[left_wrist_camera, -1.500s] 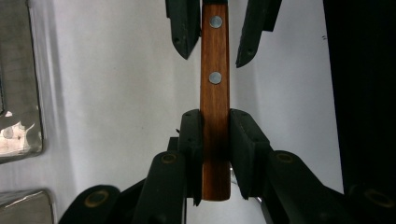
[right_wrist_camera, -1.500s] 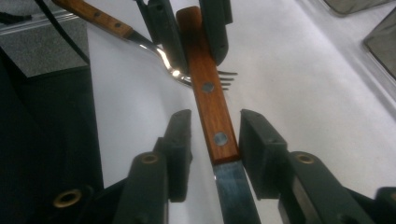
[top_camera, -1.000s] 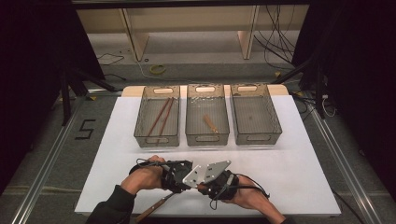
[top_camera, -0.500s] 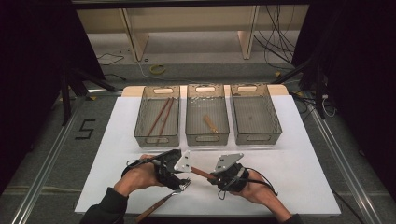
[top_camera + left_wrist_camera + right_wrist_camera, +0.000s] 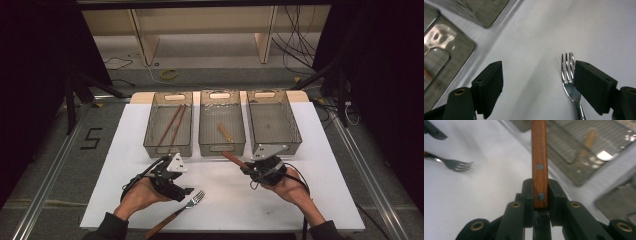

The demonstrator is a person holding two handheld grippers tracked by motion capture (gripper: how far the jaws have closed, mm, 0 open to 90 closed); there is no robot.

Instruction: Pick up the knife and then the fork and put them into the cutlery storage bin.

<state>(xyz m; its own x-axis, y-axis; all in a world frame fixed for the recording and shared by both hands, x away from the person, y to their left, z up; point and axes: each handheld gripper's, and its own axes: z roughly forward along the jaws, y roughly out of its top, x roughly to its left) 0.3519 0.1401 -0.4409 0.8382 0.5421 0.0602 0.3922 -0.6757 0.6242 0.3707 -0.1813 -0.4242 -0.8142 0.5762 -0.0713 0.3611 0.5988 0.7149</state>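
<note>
1. Fork (image 5: 192,200): lies on the white table (image 5: 225,205) at the near edge, wooden handle toward the person, tines pointing away. Untouched.

2. Left gripper (image 5: 181,191): beside the fork head. Its jaws have just been opening and now stand wide, nothing between them; in the left gripper view the fork (image 5: 569,75) lies just by the right-hand jaw, not gripped. A second ago both grippers met at the table's near centre; they are now well apart. Judgement: the wooden-handled piece has passed from left to right, and the left is free for the fork.

3. Right gripper (image 5: 246,168): jaws narrow, clamped on a wooden-handled utensil (image 5: 234,159). In the right gripper view the riveted handle (image 5: 539,165) stands straight up out of the pads. It is held above the table, just in front of the middle bin.

4. Three wire bins at the far side: left bin (image 5: 150,135) holds brown chopsticks (image 5: 171,127); middle bin (image 5: 240,120) holds one light wooden-handled piece (image 5: 225,132); right bin (image 5: 292,125) looks empty. Judgement: sorting is under way.

5. Hard to make out: the held utensil's working end is hidden inside the gripper, so its kind cannot be told; the middle bin's piece is blurred.
</note>
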